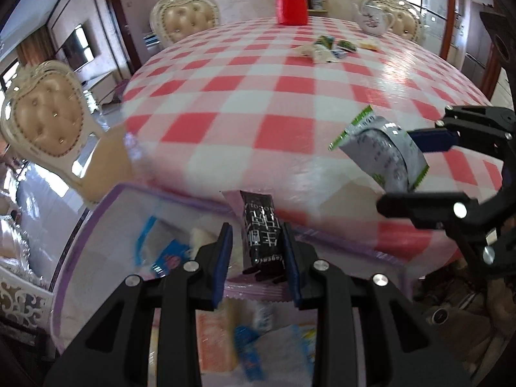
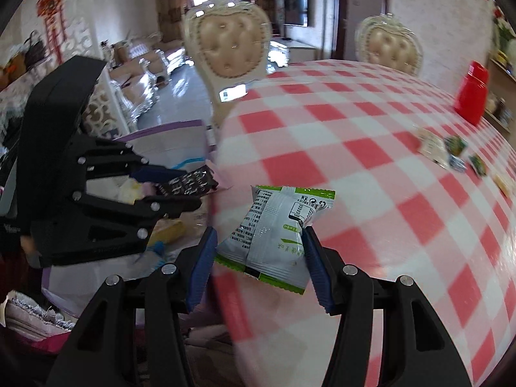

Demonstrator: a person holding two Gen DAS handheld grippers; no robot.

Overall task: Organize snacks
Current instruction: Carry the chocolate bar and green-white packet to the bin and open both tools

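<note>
Jaws on my left gripper (image 1: 258, 251) are pinched close together on a black snack packet (image 1: 259, 229) with white writing. Seen from my left wrist, that packet sticks up between the blue pads at about 6 o'clock. Under it is a purple-rimmed box (image 1: 96, 213) with more snacks inside, blurry blue and orange ones. The box sits just off the edge of the table (image 1: 258, 96), which has a red and white checked cloth. At 3 o'clock my right gripper (image 1: 429, 167) holds a white and green snack packet (image 1: 383, 154) over the cloth. Far away at 12 o'clock stands a red jar (image 1: 291, 1). A white teapot (image 1: 374, 16) is at 1 o'clock, with a small pile of snacks (image 1: 329, 48) on the cloth in front of it. Two padded chairs (image 1: 45, 119) stand at 9 and 11 o'clock.

From my right wrist, the jaws are about half open and squeeze the white and green snack packet (image 2: 274, 235) by its sides, near 6 o'clock, above the table's (image 2: 354, 145) edge. At 9 o'clock I see my left gripper (image 2: 180, 190) with the black snack packet (image 2: 188, 182) over the purple-rimmed box (image 2: 167, 130). The red jar (image 2: 472, 93) is at 2 o'clock, and the pile of snacks (image 2: 451, 151) lies at 3 o'clock. A padded chair (image 2: 229, 48) stands at 12 o'clock.
</note>
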